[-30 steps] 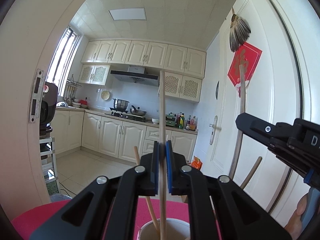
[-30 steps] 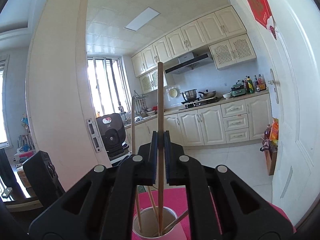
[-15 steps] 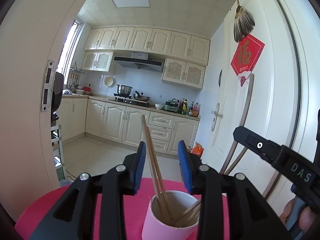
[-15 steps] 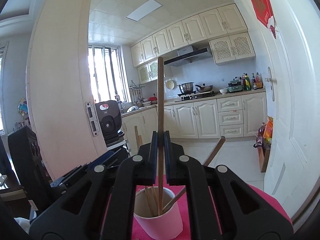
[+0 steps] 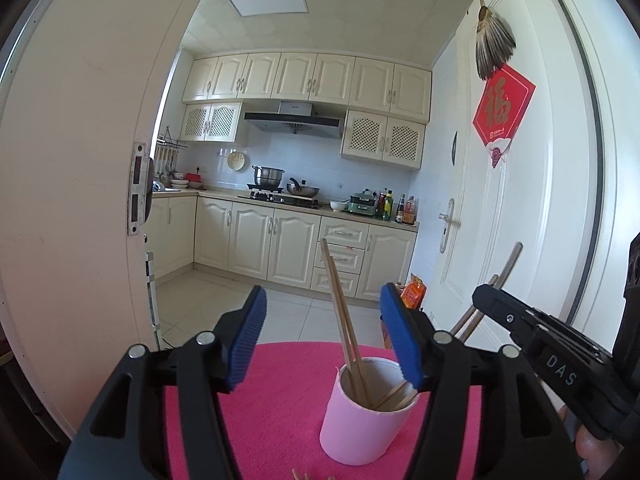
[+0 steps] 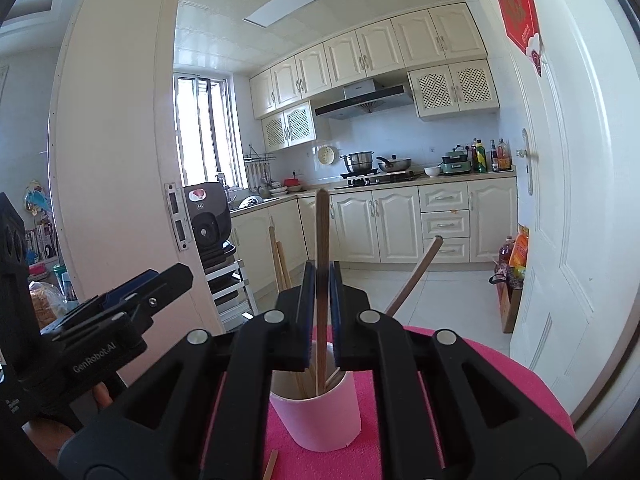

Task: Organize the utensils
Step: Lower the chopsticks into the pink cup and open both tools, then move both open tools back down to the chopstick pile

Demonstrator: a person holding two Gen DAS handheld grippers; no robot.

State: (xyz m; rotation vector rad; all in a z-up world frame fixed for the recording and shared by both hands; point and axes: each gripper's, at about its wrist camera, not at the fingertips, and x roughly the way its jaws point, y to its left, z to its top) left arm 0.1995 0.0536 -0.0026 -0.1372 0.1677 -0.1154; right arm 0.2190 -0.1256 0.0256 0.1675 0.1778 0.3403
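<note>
One thin wooden chopstick (image 6: 321,248) stands upright, pinched between the closed pads of the right tongs (image 6: 321,316), its lower end inside the pale pink paper cup (image 6: 320,416) on the bright pink cloth-covered table (image 6: 500,380). Left tongs (image 5: 322,340) gape wide, holding nothing, above the cup. Judgement: stick is light, stiff, smooth; mid-shaft hold suits it. Cup looks light and tippable. Loose chopsticks (image 5: 300,475) lie on the cloth.
</note>
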